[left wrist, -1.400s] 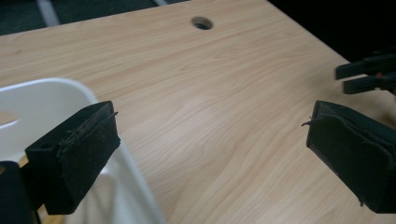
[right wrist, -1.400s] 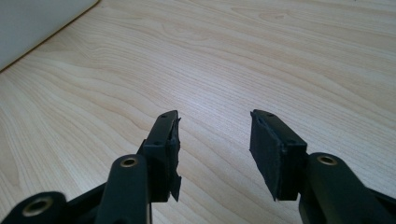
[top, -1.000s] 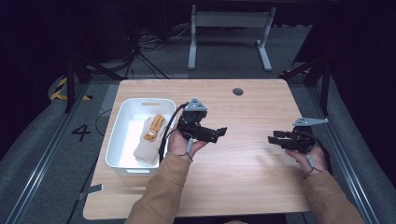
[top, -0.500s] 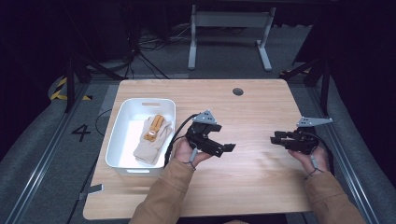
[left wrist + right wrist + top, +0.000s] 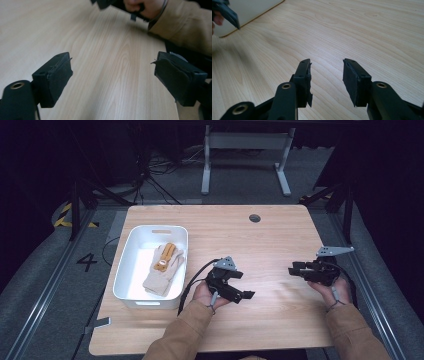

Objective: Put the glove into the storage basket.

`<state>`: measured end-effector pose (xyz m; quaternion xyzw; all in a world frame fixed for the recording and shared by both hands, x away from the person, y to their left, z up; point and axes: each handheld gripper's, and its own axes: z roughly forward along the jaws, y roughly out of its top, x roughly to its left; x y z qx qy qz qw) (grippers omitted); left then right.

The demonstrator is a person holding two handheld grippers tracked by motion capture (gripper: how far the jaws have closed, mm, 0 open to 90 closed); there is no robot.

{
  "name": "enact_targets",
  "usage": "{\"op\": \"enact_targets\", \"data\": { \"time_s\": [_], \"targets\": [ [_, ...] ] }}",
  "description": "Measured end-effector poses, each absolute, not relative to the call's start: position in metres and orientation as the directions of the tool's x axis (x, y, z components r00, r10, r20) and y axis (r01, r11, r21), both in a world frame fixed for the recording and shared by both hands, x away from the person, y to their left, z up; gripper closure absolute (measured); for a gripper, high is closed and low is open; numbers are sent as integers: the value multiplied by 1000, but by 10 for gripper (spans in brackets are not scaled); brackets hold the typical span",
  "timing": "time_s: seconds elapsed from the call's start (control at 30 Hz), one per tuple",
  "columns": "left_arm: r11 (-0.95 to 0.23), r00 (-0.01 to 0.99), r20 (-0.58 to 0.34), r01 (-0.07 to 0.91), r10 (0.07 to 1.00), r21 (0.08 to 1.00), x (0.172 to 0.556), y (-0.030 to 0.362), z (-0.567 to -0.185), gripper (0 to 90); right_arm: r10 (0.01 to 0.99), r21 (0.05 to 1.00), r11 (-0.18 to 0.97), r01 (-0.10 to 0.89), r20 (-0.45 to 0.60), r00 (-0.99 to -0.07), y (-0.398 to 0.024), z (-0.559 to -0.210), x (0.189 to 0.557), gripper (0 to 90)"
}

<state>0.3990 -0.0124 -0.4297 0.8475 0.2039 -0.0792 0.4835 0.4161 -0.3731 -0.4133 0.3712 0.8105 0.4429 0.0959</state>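
Glove: a cream work glove (image 5: 162,270) with orange-brown patches lies flat in the white bin (image 5: 150,227), well apart from both sets of fingers.
Left fingers: the left gripper (image 5: 112,75) has its black fingers (image 5: 53,75) released and standing wide, with bare wood grain between them. They have just been narrowing a little, with nothing in the gap.
Right fingers: the right gripper (image 5: 326,75) is also released. Its fingers (image 5: 353,77) stand apart over bare wood, and they too have just been narrowing slightly around nothing.
Left gripper: in the high view it sits low over the table (image 5: 270,245), just right of the bin's near corner, with its tips pointing right toward the other gripper.
Right gripper: in the high view it is near the table's right edge, pointing left, with its grey three-cornered plate on top.
Hands: the left hand (image 5: 205,295) and the right hand (image 5: 335,292) each grip a handle from below. Tan sleeves come in from the bottom edge.
Between the grippers: a stretch of light wood separates them, and they face each other.
Bin: it stands on the left part of the table, a long side parallel to the table's left edge. Its pale wall shows at the upper left of the right gripper view.
Table: light wood, with a round dark cable hole near the far edge.
Floor: grey, with the number 4 marked to the left of the table.
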Motion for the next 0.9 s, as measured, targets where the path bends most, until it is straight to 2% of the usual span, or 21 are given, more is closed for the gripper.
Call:
{"op": "enact_targets", "data": {
  "time_s": [0.13, 0.3, 0.4, 0.9],
  "targets": [
    [-467, 892, -340, 446, 297, 764, 400, -13, -443, 149, 689, 779, 335, 530, 181, -701, -374, -417, 418, 580],
    [-531, 907, -242, 400, 344, 747, 395, -21, -454, 148, 692, 772, 334, 541, 189, -697, -375, -421, 419, 580],
    [-536, 908, -229, 396, 351, 746, 395, -22, -461, 148, 691, 772, 334, 541, 189, -698, -375, -422, 419, 580],
    [-533, 895, -234, 418, 378, 735, 395, -18, -460, 156, 695, 761, 338, 554, 196, -692, -373, -426, 424, 577]
  ]
}}
